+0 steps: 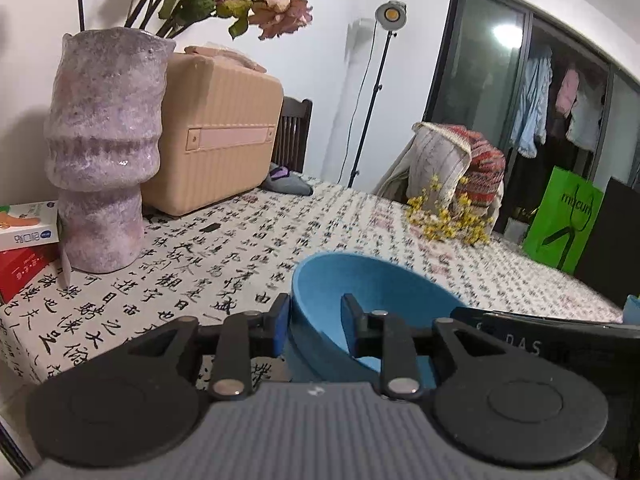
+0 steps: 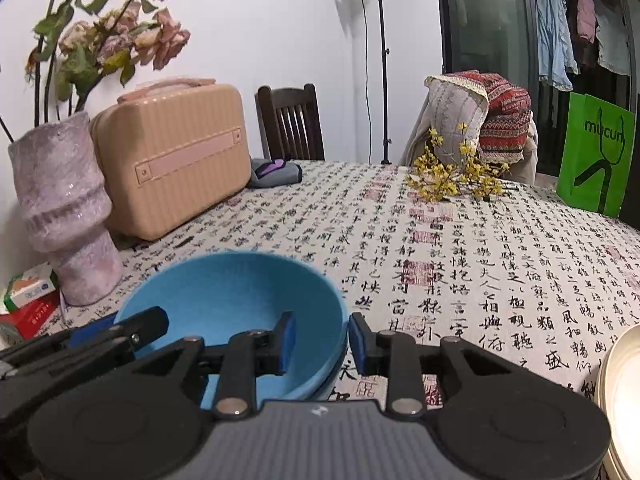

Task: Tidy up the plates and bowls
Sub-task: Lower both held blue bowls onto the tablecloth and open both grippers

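Blue matte bowl (image 2: pixel 240 304), deep and round, sits upright.

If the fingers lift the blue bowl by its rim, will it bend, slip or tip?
The blue bowl looks matte and felt-like, so it probably grips well. Its thin wall may flex slightly. It already sits tilted, so lifting from one side alone could tip it.
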A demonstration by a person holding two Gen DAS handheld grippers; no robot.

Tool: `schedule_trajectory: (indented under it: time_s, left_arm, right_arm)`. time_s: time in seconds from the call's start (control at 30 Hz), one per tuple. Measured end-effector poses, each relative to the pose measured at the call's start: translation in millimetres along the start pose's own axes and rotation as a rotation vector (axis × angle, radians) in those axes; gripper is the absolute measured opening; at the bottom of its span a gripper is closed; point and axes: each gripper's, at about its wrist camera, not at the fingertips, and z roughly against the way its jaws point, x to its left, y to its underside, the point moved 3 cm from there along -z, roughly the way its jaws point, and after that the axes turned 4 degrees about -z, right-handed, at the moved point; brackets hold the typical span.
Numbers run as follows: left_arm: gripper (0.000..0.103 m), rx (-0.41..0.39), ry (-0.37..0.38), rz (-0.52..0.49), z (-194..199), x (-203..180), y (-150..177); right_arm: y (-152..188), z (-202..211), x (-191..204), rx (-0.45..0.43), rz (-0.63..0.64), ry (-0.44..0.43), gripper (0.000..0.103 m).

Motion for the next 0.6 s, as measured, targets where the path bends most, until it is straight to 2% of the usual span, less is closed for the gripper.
schedule_trajectory:
  time_s: [0.07,0.1,0.13,0.17,0.23,0.27,0.33,0.37,0.4,0.43,0.6]
  left_arm:
    - [0.038,-0.018,0.014,0.011,3.8,1.3,-1.8]
    - [0.044,-0.027,0.018,0.014,5.5,1.3,-3.0]
    - [0.048,-0.037,0.018,0.017,7.9,1.3,-3.5]
    - [0.050,-0.046,0.020,0.018,10.2,1.5,-3.9]
    - [0.062,-0.063,0.023,0.027,14.9,2.4,-4.3]
    - [0.066,-0.072,0.020,0.030,17.3,3.1,-4.4]
    - [0.083,-0.098,0.013,0.035,23.8,4.9,-4.1]
    - [0.088,-0.112,0.014,0.037,27.1,5.6,-3.8]
    - [0.098,-0.124,0.010,0.039,30.4,6.2,-3.6]
    - [0.103,-0.139,0.008,0.042,34.0,6.8,-3.5]
    - [0.103,-0.167,0.012,0.052,46.1,6.1,-2.4]
  right_arm:
    - [-1.0,5.2,-2.7,-0.019,-0.007,-0.022,0.037]
    - [-1.8,8.0,-3.7,-0.031,-0.008,-0.027,0.044]
    - [-2.1,11.7,-4.8,-0.048,-0.007,-0.033,0.054]
    - [-2.3,15.3,-5.9,-0.063,-0.006,-0.036,0.060]
    - [-2.3,22.7,-9.9,-0.099,-0.008,-0.042,0.079]
    - [-2.2,26.7,-12.8,-0.120,-0.010,-0.040,0.082]
    - [-3.1,33.4,-19.9,-0.154,-0.017,-0.045,0.098]
    - [-3.5,36.5,-24.1,-0.166,-0.023,-0.051,0.101]
    - [-3.1,39.9,-28.5,-0.177,-0.031,-0.058,0.103]
    - [-2.0,43.4,-33.1,-0.190,-0.036,-0.067,0.103]
    - [4.1,50.6,-49.7,-0.191,-0.037,-0.067,0.103]
